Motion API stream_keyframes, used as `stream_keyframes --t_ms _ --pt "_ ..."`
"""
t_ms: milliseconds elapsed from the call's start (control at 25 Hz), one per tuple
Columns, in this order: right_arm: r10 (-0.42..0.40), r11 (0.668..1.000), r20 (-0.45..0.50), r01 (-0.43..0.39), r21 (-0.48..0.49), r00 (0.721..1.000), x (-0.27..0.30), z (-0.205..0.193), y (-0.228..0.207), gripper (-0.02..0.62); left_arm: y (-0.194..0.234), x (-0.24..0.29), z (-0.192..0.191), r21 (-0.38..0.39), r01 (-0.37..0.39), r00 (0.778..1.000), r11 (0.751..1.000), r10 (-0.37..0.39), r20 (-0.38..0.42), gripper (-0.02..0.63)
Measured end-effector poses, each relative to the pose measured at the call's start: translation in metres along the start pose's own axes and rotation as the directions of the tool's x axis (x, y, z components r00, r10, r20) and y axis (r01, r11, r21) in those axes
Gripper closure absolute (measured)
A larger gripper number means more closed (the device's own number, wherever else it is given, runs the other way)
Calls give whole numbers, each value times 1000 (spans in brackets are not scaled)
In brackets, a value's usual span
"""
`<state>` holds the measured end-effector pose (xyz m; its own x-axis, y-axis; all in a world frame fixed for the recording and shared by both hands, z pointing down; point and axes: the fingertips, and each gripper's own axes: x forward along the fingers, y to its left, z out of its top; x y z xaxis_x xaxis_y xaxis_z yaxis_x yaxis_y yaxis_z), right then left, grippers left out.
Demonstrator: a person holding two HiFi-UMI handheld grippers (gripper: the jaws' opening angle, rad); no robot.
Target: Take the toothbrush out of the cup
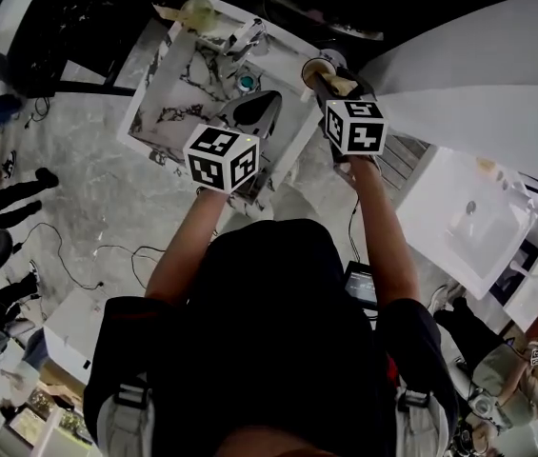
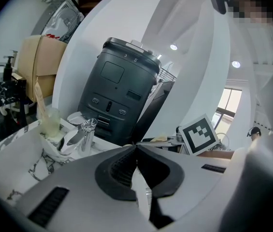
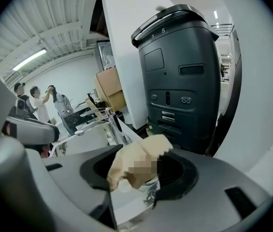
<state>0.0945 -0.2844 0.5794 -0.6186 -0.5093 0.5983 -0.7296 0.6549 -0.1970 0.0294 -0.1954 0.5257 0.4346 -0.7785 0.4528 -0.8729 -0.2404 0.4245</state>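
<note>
Nearest us, our left gripper [image 2: 136, 148] has its jaws pressed together on nothing, while our right gripper [image 3: 143, 170] pinches a beige packet [image 3: 138, 163]. Beyond the left tips stands the faucet [image 2: 82, 133]. Just past it, at eleven o'clock from them in the head view, on the far corner of the marble counter [image 1: 159, 84], the cup [image 2: 50, 125] holds the toothbrush [image 2: 39, 100], handle near upright. We judge the left gripper nearer; it must open first.
</note>
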Motion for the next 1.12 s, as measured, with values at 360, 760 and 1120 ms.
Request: stream_keyframes --t_ms 360,760,1120 --pt "9 999 24 -8 -41 1000 8 16 6 400 6 -7 -1 -16 -29 1000 999 29 11 598" --pt "30 998 27 -28 -64 999 25 28 13 400 18 -12 -3 -72 -57 998 996 58 23 598" --pt "31 995 35 -28 -95 999 31 36 14 402 20 -5 -2 -92 -53 998 994 55 20 598"
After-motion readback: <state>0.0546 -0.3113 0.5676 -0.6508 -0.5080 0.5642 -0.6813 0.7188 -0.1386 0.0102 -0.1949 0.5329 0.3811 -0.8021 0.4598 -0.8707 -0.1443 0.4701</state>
